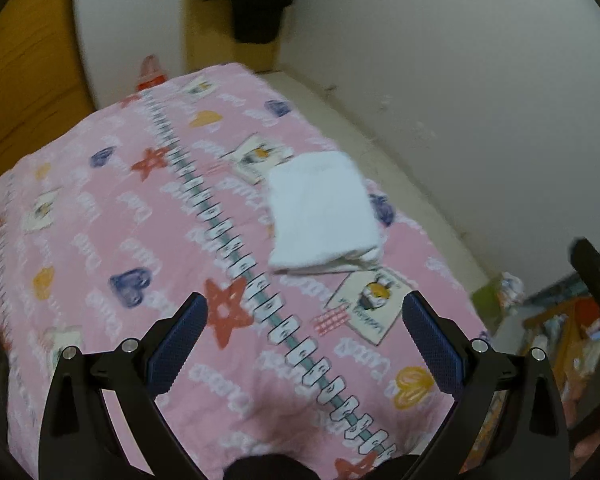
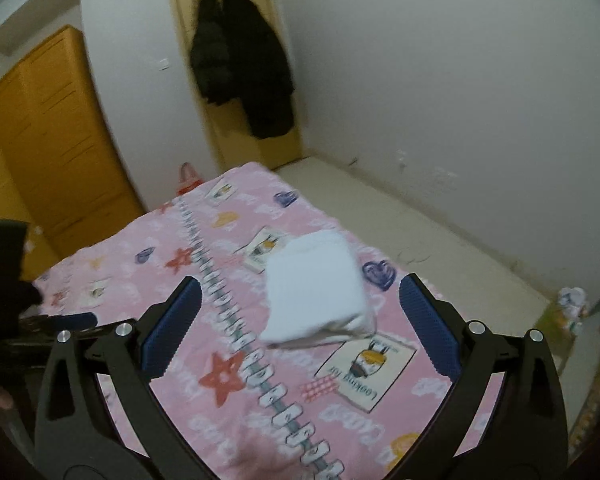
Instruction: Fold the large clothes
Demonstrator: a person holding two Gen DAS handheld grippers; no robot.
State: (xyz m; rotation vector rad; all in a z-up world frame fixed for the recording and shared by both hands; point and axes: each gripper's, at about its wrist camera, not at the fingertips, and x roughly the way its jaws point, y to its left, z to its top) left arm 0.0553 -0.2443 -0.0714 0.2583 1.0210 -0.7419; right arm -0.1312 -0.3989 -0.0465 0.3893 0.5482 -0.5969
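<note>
Both tools hang above the bed, the left tool and the right tool each spread wide with nothing between the fingers. One folded white garment lies on the pink patterned bedspread, near its wall-side edge.

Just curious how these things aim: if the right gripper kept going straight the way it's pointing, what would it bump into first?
Probably the folded white cloth lying on the pink patterned bedspread. It sits between the open right gripper fingers, though depth is unclear and the bedspread may come first.
</note>
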